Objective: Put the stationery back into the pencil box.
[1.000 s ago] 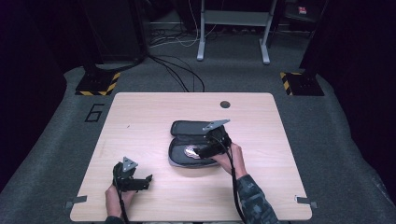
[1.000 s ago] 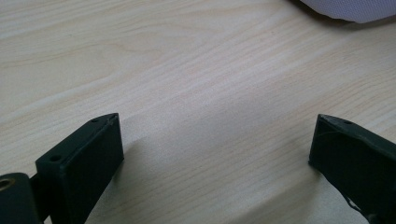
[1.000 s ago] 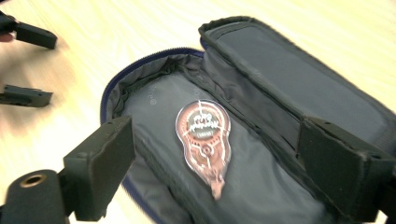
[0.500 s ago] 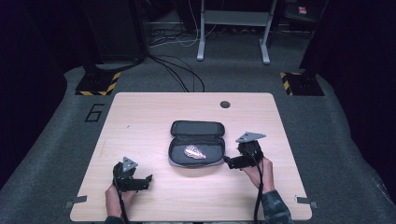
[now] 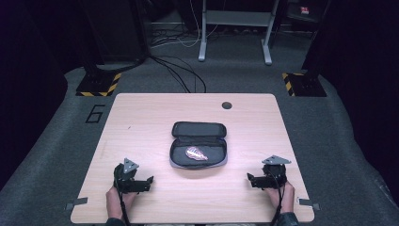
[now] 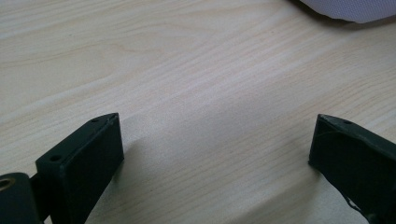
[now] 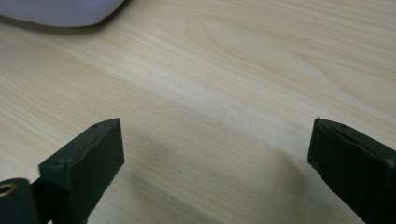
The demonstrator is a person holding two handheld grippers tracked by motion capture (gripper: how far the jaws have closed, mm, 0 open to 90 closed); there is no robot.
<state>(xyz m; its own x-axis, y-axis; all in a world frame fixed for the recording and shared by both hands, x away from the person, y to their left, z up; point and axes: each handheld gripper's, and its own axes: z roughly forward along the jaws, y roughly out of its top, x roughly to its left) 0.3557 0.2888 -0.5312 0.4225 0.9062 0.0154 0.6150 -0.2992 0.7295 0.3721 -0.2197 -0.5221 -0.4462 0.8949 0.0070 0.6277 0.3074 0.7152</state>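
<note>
At seven o'clock on the table (image 5: 141, 117), the left gripper (image 5: 149, 182) was rested with its jaws spread wide and nothing held between them; bare wood was seen in its own view. At the centre lay the case (image 5: 198, 143), unzipped and opened flat, lid toward twelve o'clock. In the near half a small shiny packet (image 5: 196, 153) was lodged. At five o'clock the right gripper (image 5: 250, 179) was likewise parked wide and empty, well apart from the case. The loading step was judged finished; next, the lid would need folding over and zipping, one gripper steadying the case.
</note>
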